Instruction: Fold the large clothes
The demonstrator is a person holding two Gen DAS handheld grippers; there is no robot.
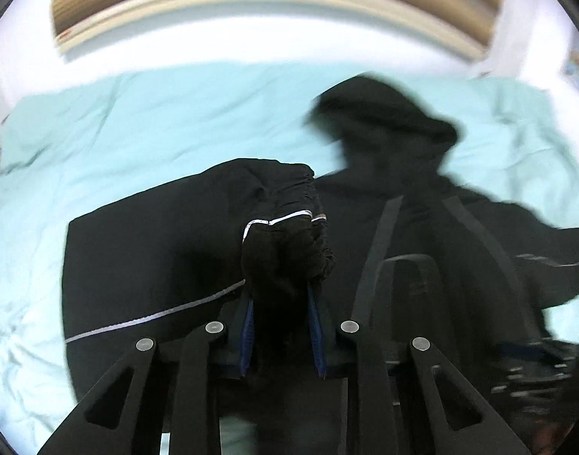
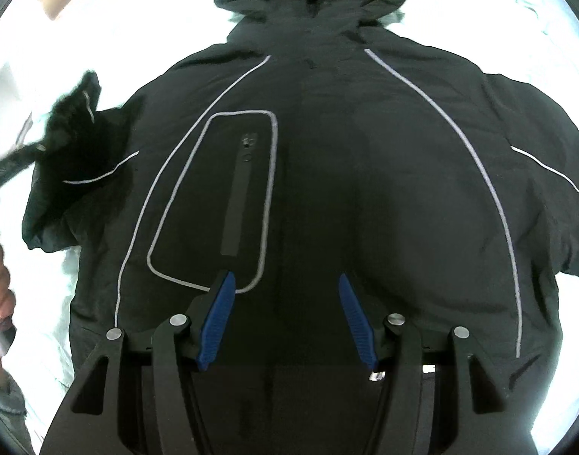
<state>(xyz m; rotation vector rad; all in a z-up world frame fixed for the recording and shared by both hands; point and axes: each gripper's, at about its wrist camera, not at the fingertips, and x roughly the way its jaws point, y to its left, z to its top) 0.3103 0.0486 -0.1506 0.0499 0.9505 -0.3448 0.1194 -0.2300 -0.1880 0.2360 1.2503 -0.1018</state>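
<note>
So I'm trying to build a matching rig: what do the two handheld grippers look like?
Both look alike. The left gripper and right gripper have matte black linkage arms with triangular cut-outs, round silver pivot pins, and two ribbed blue finger pads. No cables or markings are visible on either.

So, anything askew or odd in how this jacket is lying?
Nothing damaged. The black jacket lies flat on the light blue sheet, hood at the far end. One sleeve cuff is bunched between the pads of the left gripper, off the flat layout. The right gripper hovers open over the jacket's body.
</note>
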